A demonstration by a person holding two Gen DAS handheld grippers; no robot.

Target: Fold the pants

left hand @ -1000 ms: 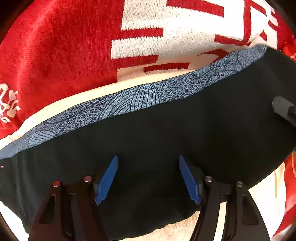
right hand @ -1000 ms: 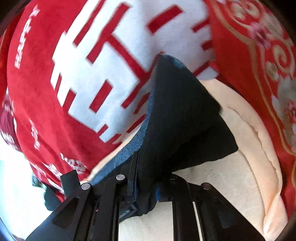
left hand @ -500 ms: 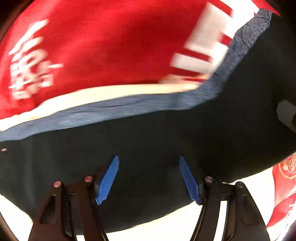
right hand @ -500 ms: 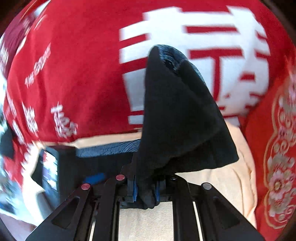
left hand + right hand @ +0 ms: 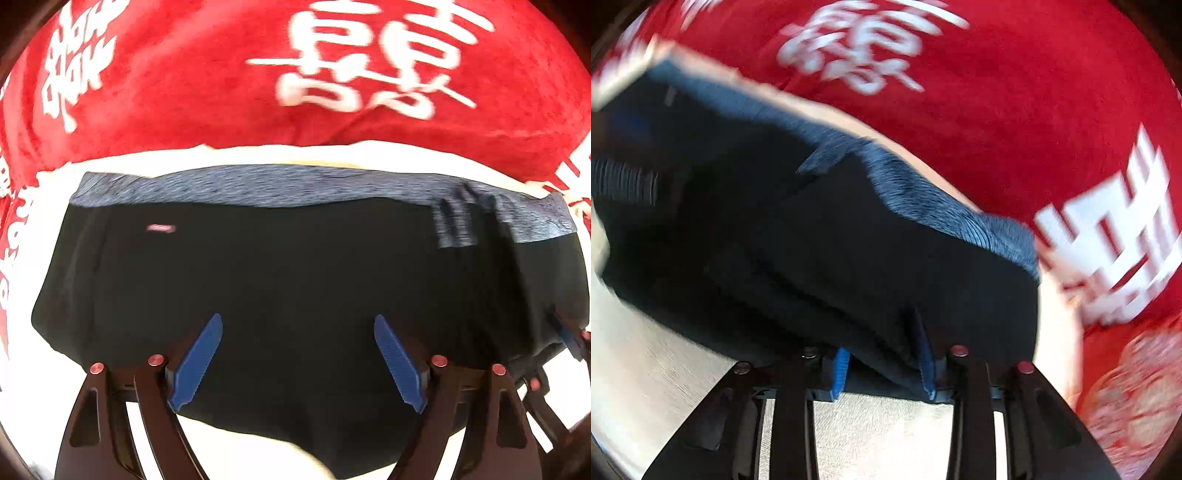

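Observation:
The black pants [image 5: 288, 266] with a blue-grey patterned waistband [image 5: 295, 186] lie folded flat on a cream cloth. My left gripper [image 5: 297, 362] is open, its blue pads [image 5: 197, 362] spread over the near edge of the pants and holding nothing. My right gripper [image 5: 882, 365] has its blue pads [image 5: 840, 373] partly apart with a fold of the black pants [image 5: 849, 258] lying between them at the right corner. It also shows at the right edge of the left wrist view [image 5: 569, 339].
A red blanket with white characters [image 5: 332, 66] lies behind the pants. The cream cloth [image 5: 683, 369] covers the surface under and in front of them. A red floral cloth [image 5: 1137, 387] lies at the right.
The right gripper brought the raised pants fold down flat and its pads have parted from a tight pinch. Both views have swung, so the pants now lie square before the left gripper.

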